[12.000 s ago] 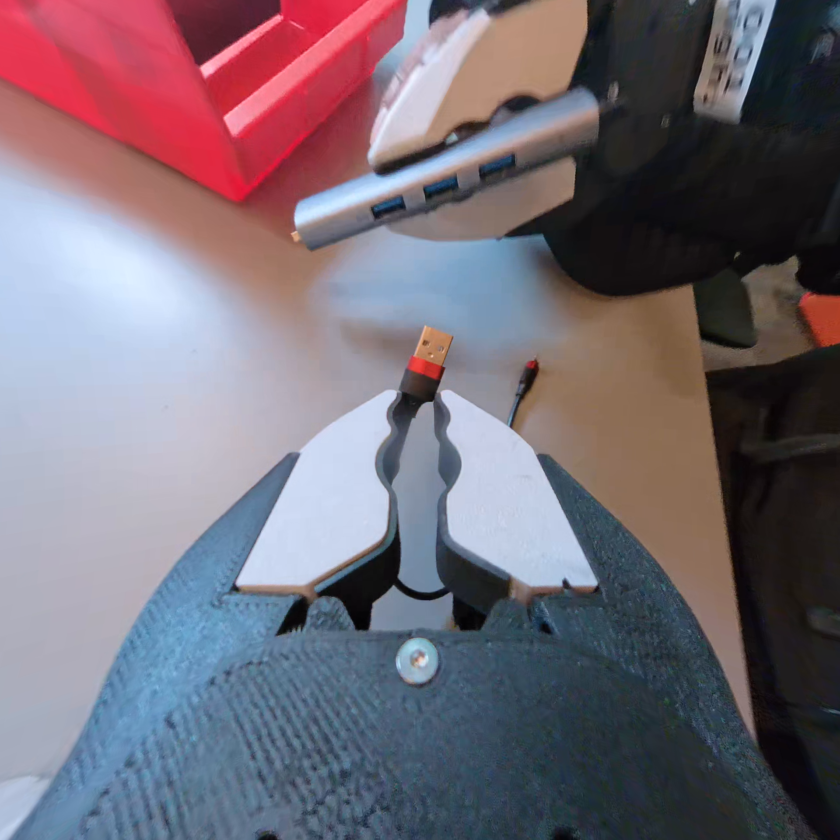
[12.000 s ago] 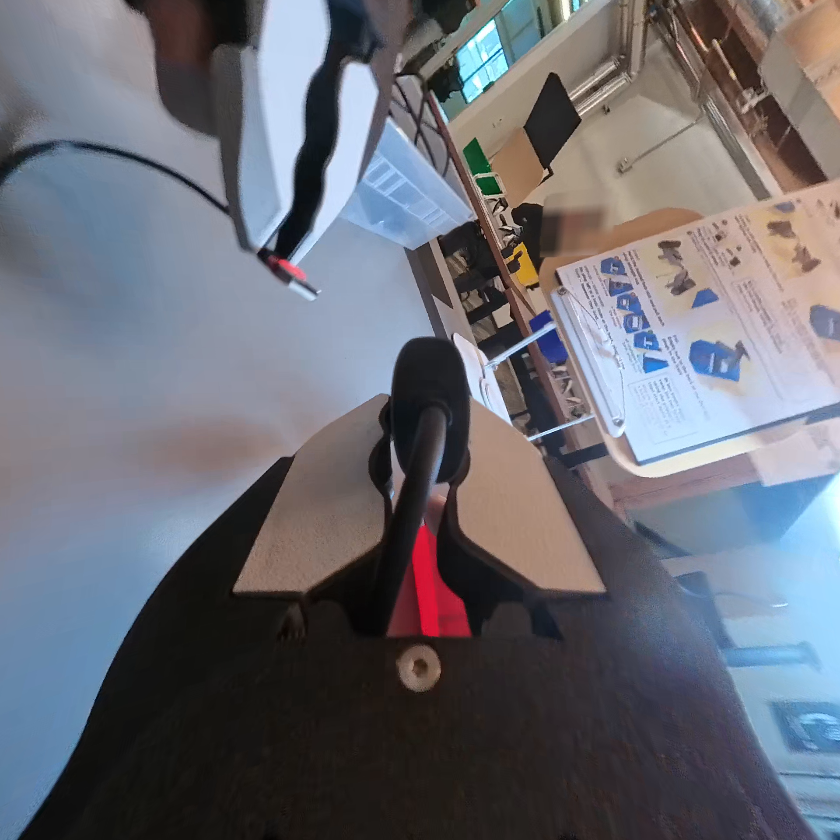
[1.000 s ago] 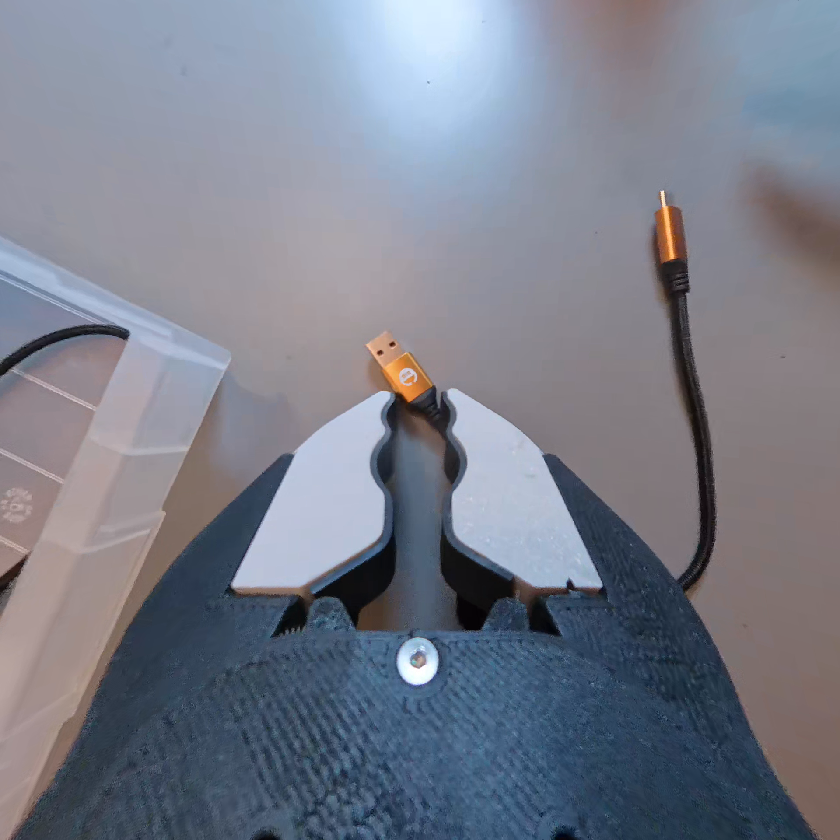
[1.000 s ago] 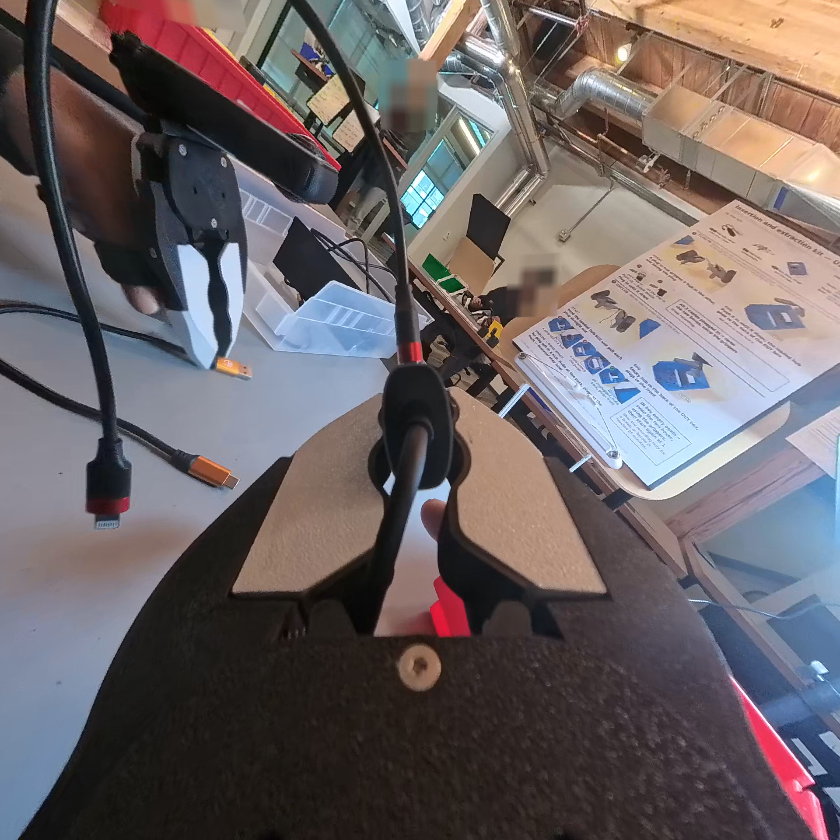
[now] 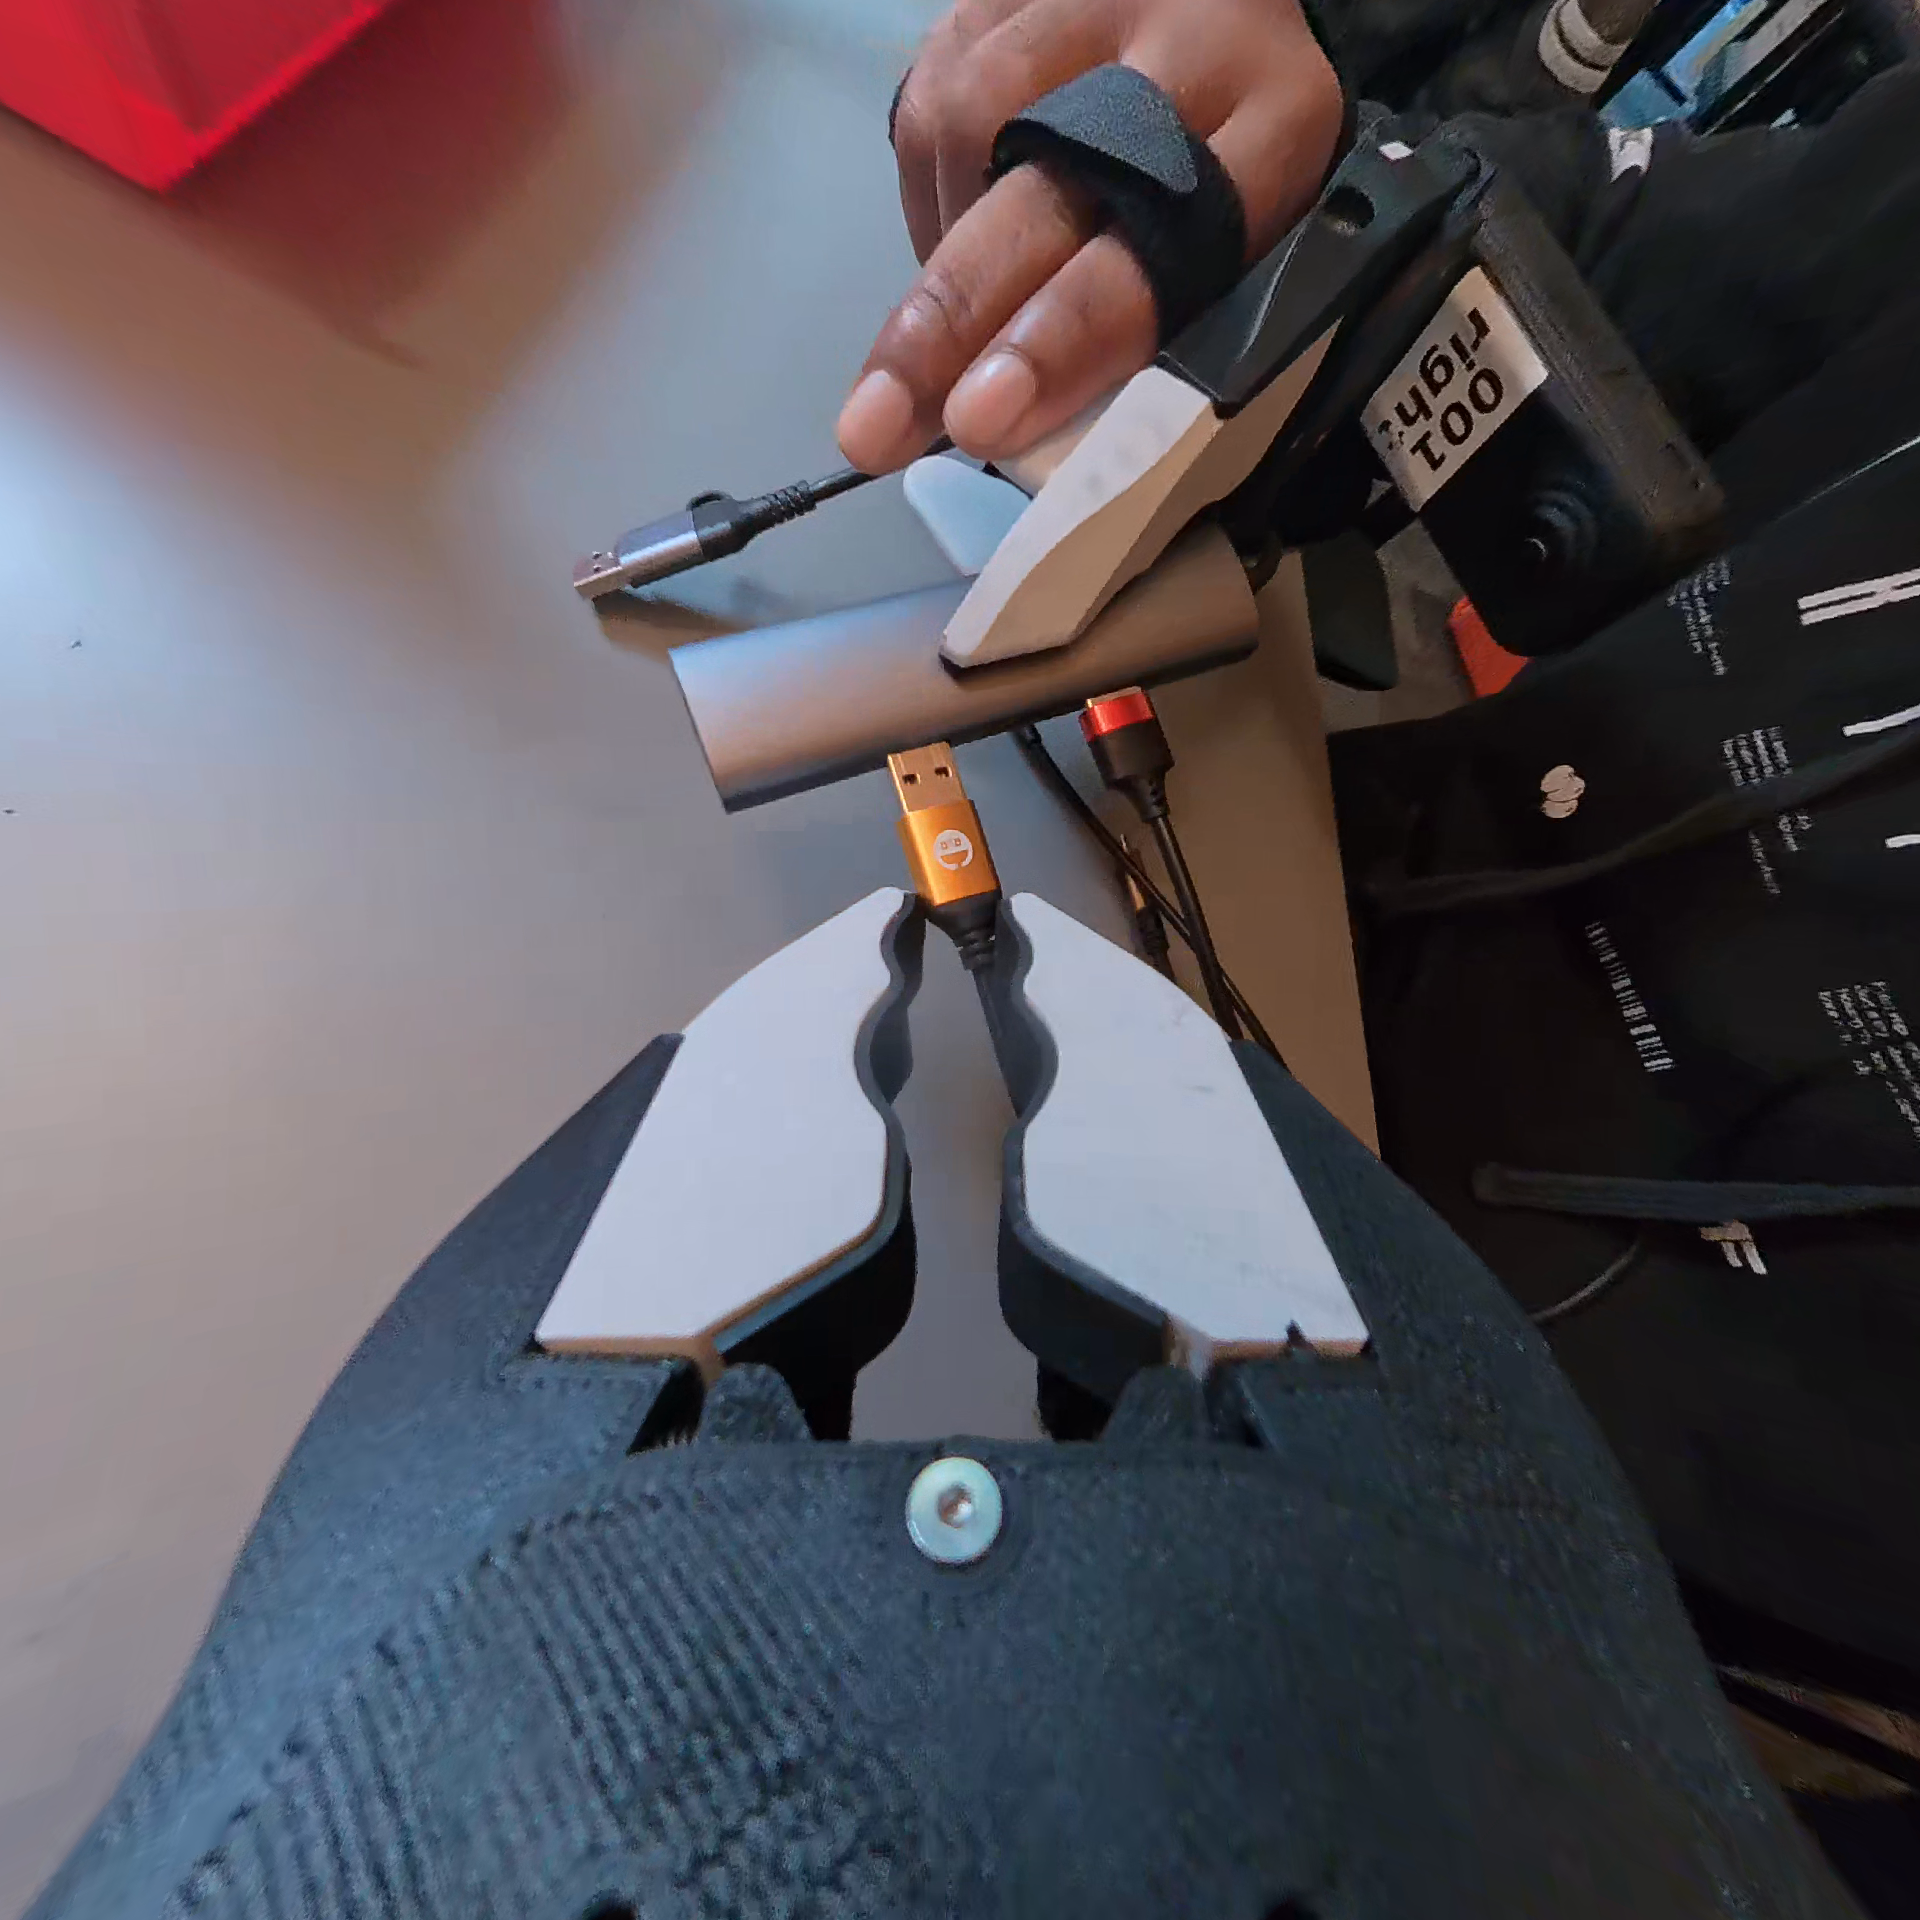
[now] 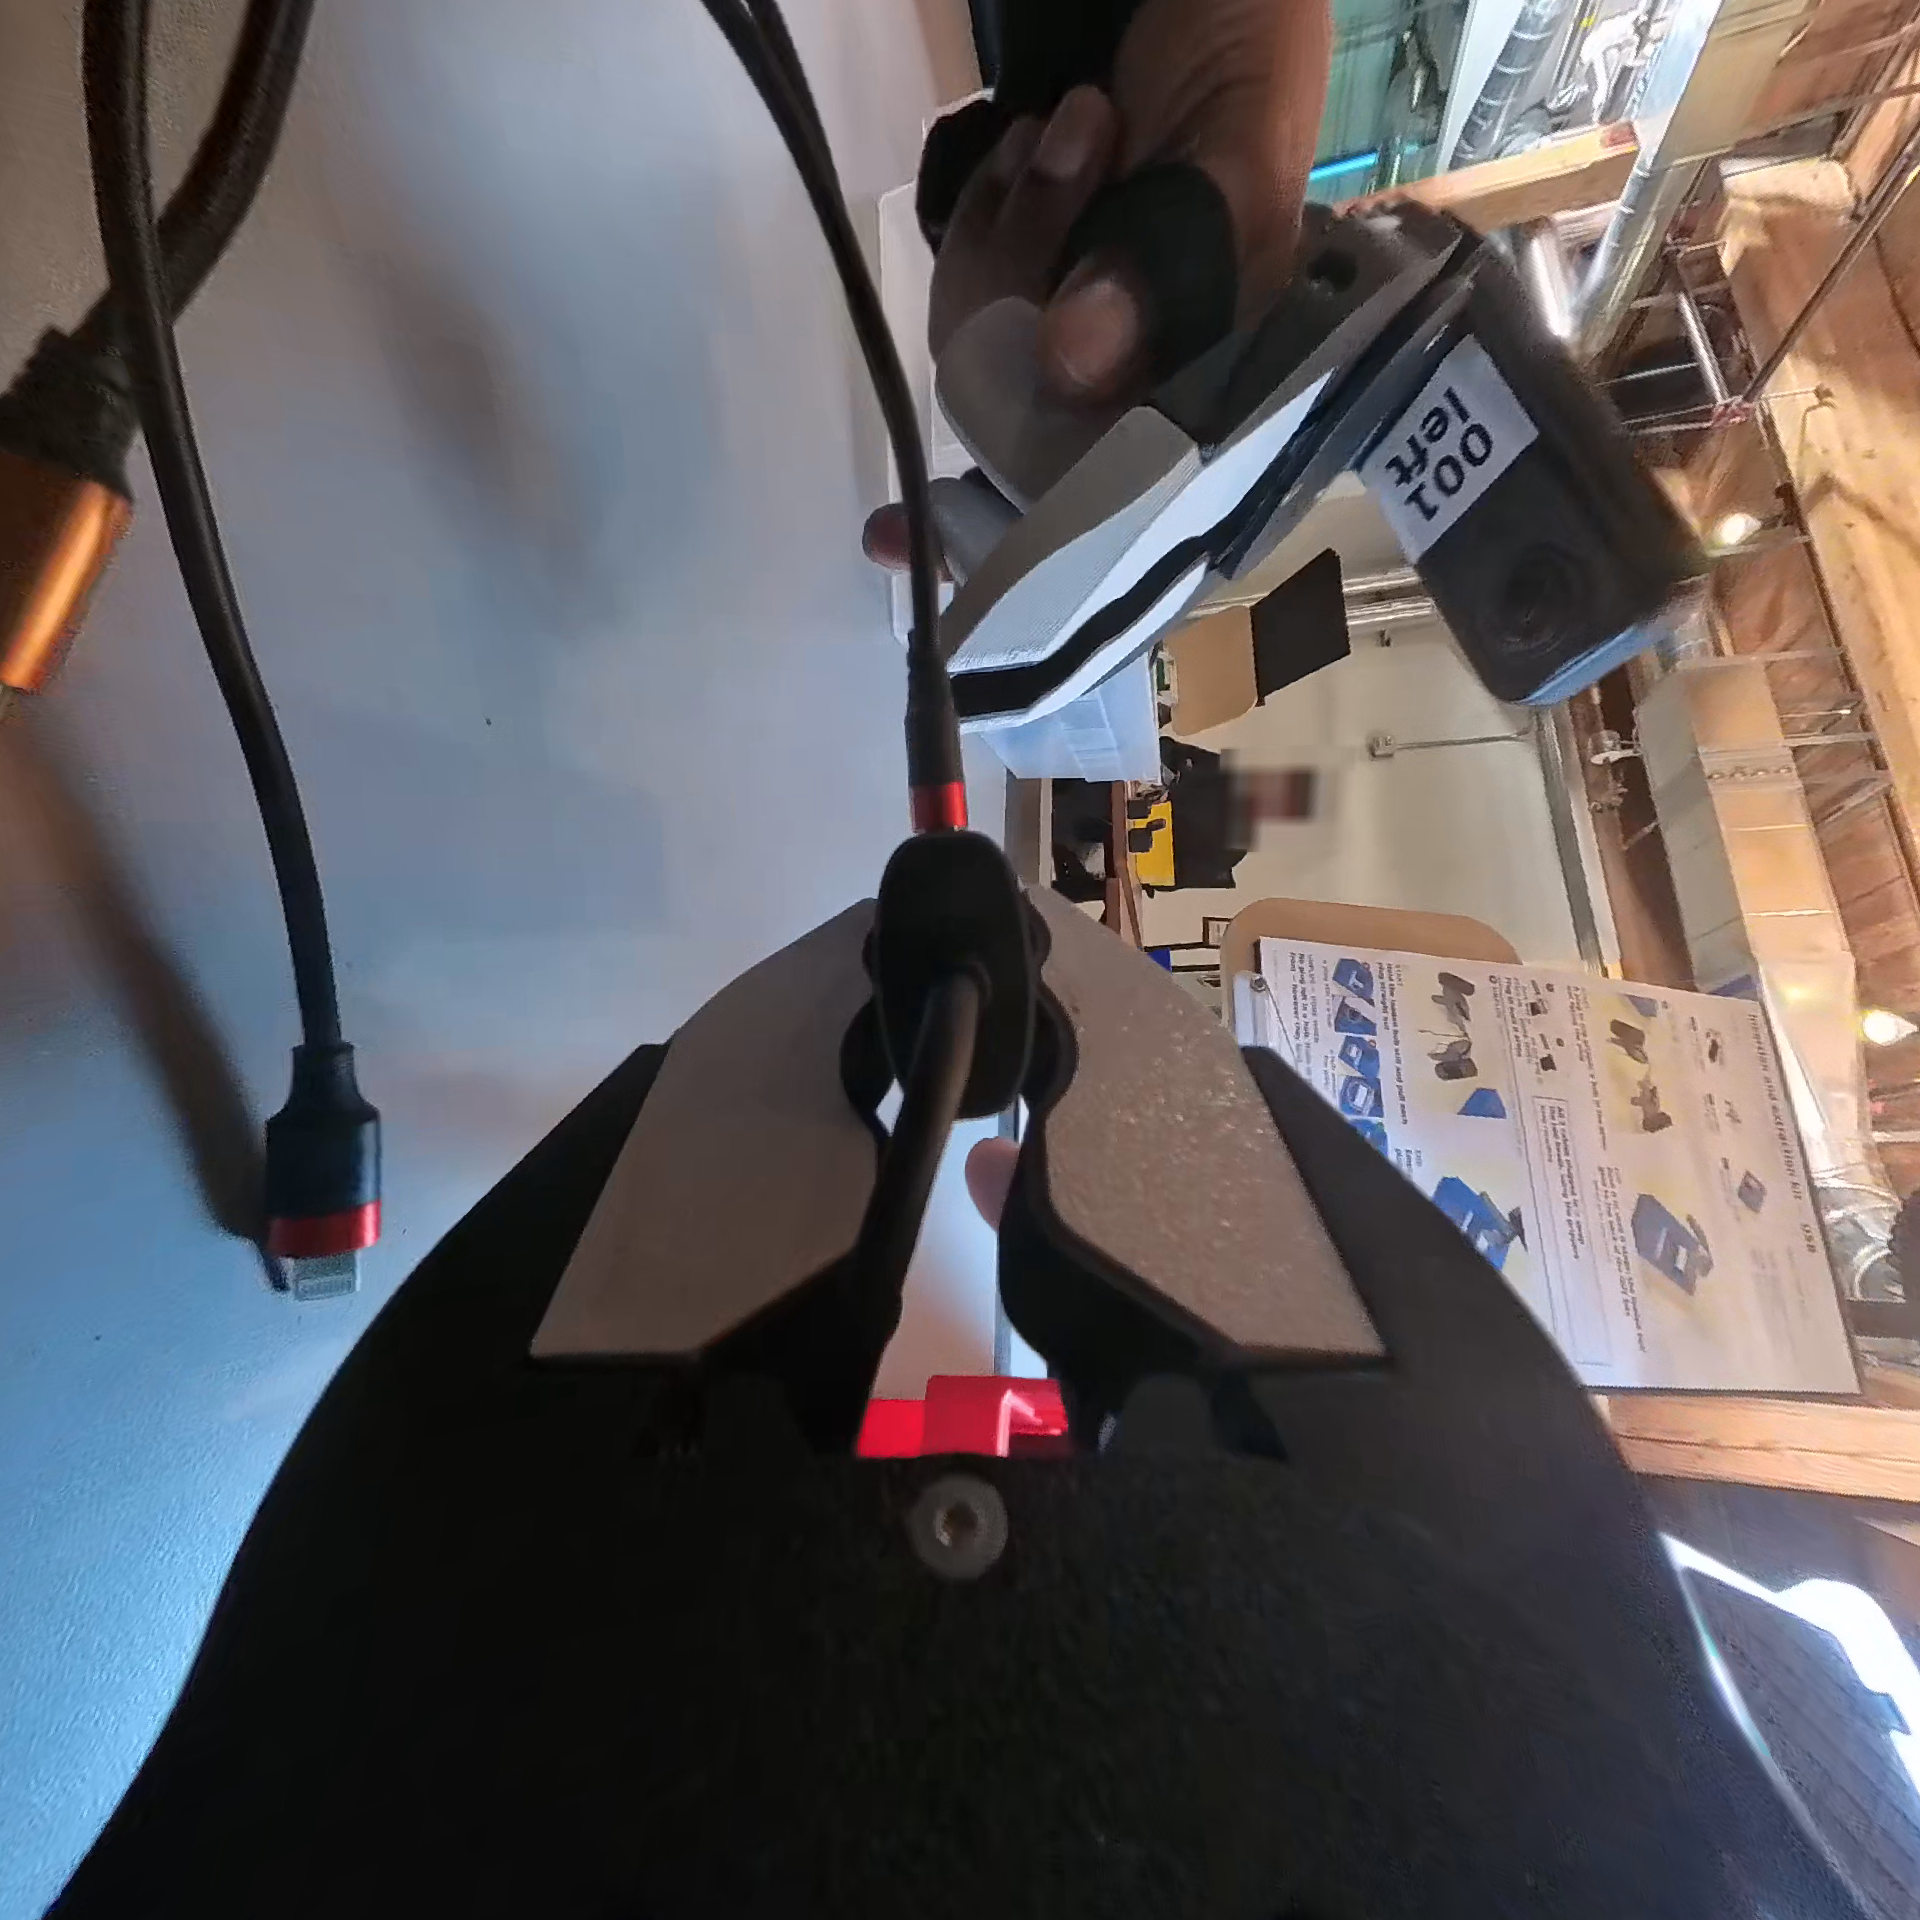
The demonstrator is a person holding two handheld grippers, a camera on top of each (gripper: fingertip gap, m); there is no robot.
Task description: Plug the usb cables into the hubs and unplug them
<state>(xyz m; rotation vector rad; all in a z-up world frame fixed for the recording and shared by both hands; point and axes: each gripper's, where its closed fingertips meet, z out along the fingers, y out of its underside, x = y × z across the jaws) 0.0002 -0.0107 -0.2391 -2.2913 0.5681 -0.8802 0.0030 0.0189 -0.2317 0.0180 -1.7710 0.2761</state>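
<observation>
Since a second ago, the left gripper (image 5: 951, 920) has lifted its orange USB plug (image 5: 940, 831) off the counter (image 5: 260, 883) to the grey hub (image 5: 831, 707) at centre frame, metal tip touching the hub's lower edge; insertion depth cannot be told. Its jaws are clamped on the braided cable just behind the plug. The right gripper (image 5: 1039, 582), upper right, has its jaws closed on the hub. A red-collared plug (image 5: 1120, 727) sits in the hub's right end. A red bin (image 5: 156, 73) blurs upper left.

Lettered white sticker (image 5: 1455, 405) on camera housing (image 5: 1558, 520), printed instruction sheet (image 6: 1538, 1164), lettered black garment (image 5: 1662, 935)
</observation>
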